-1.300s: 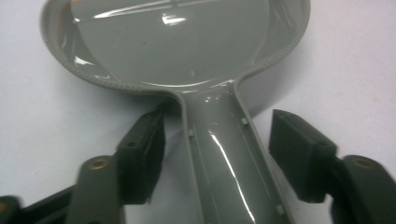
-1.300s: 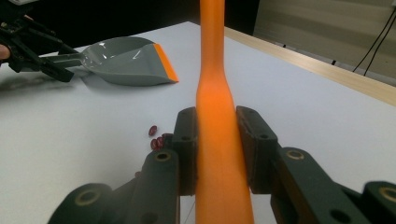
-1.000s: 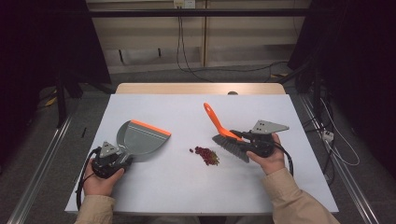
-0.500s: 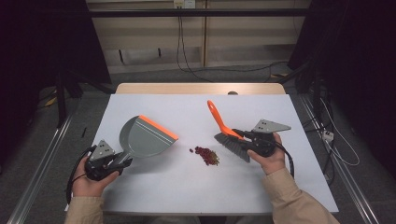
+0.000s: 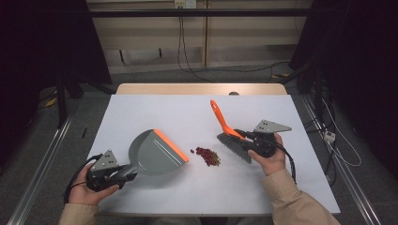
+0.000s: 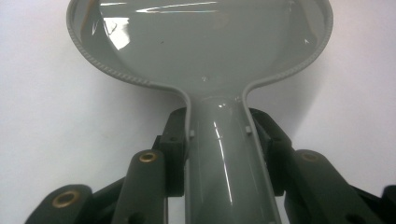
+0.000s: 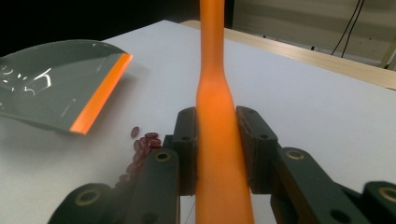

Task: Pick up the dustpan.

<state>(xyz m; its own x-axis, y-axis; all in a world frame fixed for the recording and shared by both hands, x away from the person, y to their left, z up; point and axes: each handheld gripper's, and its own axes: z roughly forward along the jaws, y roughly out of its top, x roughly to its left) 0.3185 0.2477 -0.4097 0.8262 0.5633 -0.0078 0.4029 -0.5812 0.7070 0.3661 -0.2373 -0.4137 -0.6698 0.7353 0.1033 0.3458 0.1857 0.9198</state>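
A grey dustpan (image 5: 152, 152) with an orange lip is held by its handle (image 6: 224, 158) in my left gripper (image 5: 119, 174), which is shut on it near the table's front left. The pan is lifted and its lip faces a small pile of dark red beans (image 5: 206, 156) at mid-table. My right gripper (image 5: 246, 137) is shut on the orange handle (image 7: 215, 116) of a hand brush (image 5: 230, 136), whose grey bristles rest just right of the beans (image 7: 142, 144). The dustpan (image 7: 56, 88) appears at the left in the right gripper view.
The white tabletop (image 5: 187, 112) has a wooden strip (image 5: 202, 89) along its far edge. Cables trail from both grippers, and more cables lie on the floor behind the table. Metal rails run along both sides of the table.
My left hand has carried the dustpan right and slightly up, bringing its orange lip closer to the beans and turning it toward them. The right hand and brush have stayed put.
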